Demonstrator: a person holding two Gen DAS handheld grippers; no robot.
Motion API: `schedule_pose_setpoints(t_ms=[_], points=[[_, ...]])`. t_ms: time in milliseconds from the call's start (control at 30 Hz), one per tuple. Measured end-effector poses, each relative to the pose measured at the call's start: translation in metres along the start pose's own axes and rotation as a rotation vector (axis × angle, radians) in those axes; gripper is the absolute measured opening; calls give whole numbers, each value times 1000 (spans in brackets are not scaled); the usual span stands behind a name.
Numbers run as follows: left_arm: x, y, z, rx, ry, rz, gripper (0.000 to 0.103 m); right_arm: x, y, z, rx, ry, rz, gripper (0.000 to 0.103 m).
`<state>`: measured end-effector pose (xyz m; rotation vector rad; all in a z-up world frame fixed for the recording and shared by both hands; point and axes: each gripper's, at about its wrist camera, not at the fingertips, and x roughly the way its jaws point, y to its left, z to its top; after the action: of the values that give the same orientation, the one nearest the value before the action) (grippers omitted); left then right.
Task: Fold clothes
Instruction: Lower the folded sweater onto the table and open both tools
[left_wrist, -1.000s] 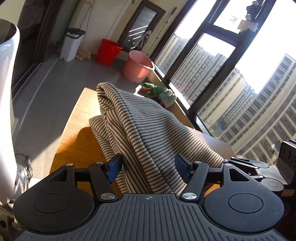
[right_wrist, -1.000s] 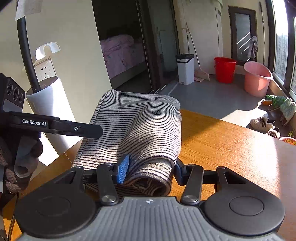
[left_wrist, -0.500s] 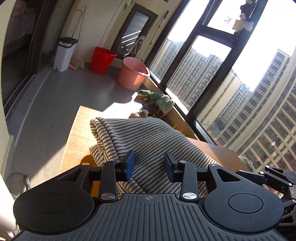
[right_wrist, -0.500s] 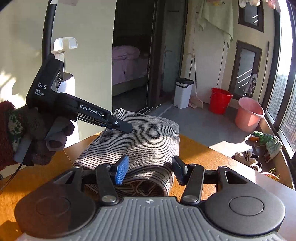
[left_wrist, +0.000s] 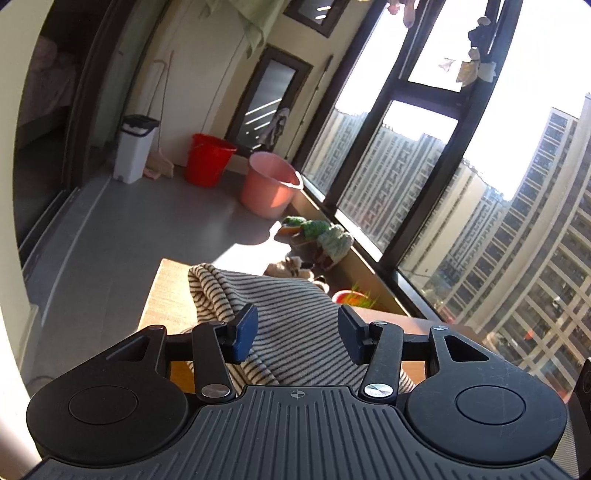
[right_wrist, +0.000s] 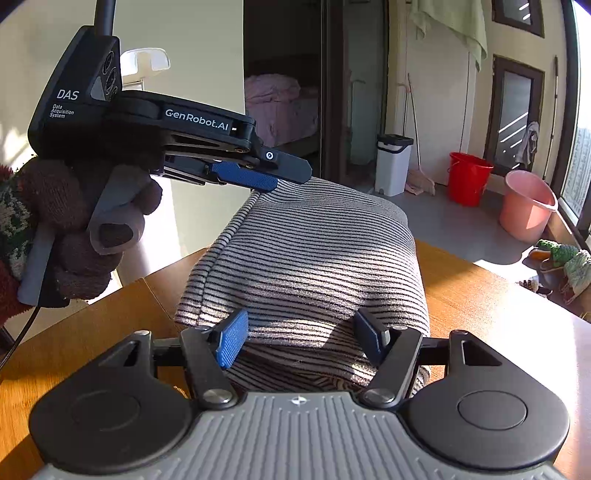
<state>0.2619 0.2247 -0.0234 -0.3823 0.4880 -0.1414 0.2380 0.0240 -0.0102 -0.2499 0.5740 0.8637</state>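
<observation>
A folded grey garment with thin dark stripes (right_wrist: 306, 266) lies in a thick bundle on the wooden table (right_wrist: 491, 314). It also shows in the left wrist view (left_wrist: 291, 325). My right gripper (right_wrist: 301, 334) is open, its blue pads on either side of the bundle's near end, close above it. My left gripper (left_wrist: 297, 334) is open and empty, raised above the garment. It also shows in the right wrist view (right_wrist: 258, 173), held by a gloved hand (right_wrist: 74, 229) above the bundle's far left side.
A pink bucket (left_wrist: 271, 188), a red bucket (left_wrist: 208, 158) and a white bin (left_wrist: 135, 147) stand on the balcony floor. Slippers (left_wrist: 325, 240) lie by the window. The table's far edge (left_wrist: 162, 280) is close to the garment. A white lamp base stands behind the table at left.
The left gripper has lifted off the garment and tilted upward, its jaws narrowing and then widening again. The right gripper has drawn back slightly, jaws open wider around the bundle's end.
</observation>
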Motion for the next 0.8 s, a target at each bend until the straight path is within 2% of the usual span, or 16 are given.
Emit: schedule_pose_setpoints(t_ms=[133,267,400,433,467,500,567,667,800], points=[[32,7,-6,13,92,57,51,7,9,2,8,-7,5,79],[39,4,-1,26,82,93,53,21,21,1,-79,-12,-16,90],[18,-8,-1,23,45,145,53,6,16,3,-49,-55,3,92],[4,-14,-7,9,34,176,64,-3,13,3,-32,-69,6,102],[-10,-20,-14,-5,23,208,73,-11,9,0,-27,-74,-3,103],[-24,-26,-21,-20,12,239,88,-20,5,-4,-21,-79,-12,103],[-52,-38,-35,-48,-9,302,94,-36,-3,-11,-10,-86,-31,103],[-74,-54,-67,-124,44,346,96,-41,-16,-30,25,-25,-101,103],[-84,-80,-101,-101,80,396,102,-43,-28,-47,75,16,-116,103]])
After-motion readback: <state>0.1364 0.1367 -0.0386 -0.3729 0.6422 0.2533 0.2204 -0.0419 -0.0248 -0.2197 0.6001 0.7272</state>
